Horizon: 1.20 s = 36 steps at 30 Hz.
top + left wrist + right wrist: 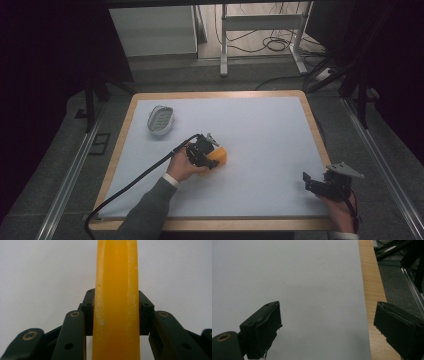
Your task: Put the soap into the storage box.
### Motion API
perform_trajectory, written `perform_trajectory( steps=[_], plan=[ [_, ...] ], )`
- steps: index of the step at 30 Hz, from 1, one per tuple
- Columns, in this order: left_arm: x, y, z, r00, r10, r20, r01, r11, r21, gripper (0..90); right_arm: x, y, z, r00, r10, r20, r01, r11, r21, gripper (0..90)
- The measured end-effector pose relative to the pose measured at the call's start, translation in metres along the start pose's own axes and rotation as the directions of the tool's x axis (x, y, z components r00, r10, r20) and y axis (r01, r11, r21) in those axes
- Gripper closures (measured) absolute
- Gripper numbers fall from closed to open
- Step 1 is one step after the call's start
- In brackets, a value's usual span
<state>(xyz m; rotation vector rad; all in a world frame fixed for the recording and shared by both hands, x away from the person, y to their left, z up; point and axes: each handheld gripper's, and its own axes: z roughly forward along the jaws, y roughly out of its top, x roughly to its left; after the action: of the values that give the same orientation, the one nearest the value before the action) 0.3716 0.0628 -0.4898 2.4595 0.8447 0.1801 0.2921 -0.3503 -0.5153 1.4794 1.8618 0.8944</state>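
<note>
An orange bar of soap [218, 156] sits at the middle of the white table, and my left gripper [207, 152] is shut on it. In the left gripper view the soap [116, 302] stands on edge, pinched between the two black jaws over the white surface. A white soap dish [161, 119] rests at the back left of the table. My right gripper [320, 186] hovers at the table's front right corner, open; in the right gripper view its gripper [328, 330] has nothing between the wide-spread jaws, above the white top near the wooden edge [372, 290].
The table [260, 125] has a white top with a wooden rim. A black cable [135, 182] trails from the left gripper off the front left edge. Beyond the table stand a metal frame [260, 30] and floor cables.
</note>
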Motion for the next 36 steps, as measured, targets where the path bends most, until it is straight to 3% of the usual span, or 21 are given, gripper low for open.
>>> perform_trajectory(
  steps=[11,18,22,36],
  plan=[
    [0.003,0.001,-0.012,0.9998,-0.021,0.002,0.021,0.9985,-0.050,61.0,-0.002,-0.001,-0.001,1.0000,0.004,0.004,-0.004,1.0000,-0.002,7.6],
    [0.003,0.001,-0.020,0.9998,-0.020,0.003,0.020,0.9978,-0.063,61.1,-0.001,-0.001,0.000,1.0000,0.002,0.001,-0.002,1.0000,0.002,7.6],
    [0.004,0.001,-0.025,0.9993,-0.027,0.027,0.029,0.9972,-0.070,61.1,-0.001,-0.001,0.000,1.0000,0.003,0.002,-0.003,1.0000,0.004,7.7],
    [0.008,-0.007,-0.035,0.9987,-0.047,0.020,0.049,0.9938,-0.100,61.1,-0.004,-0.001,0.000,0.9999,0.009,0.009,-0.009,0.9999,0.006,7.8]
  ],
)
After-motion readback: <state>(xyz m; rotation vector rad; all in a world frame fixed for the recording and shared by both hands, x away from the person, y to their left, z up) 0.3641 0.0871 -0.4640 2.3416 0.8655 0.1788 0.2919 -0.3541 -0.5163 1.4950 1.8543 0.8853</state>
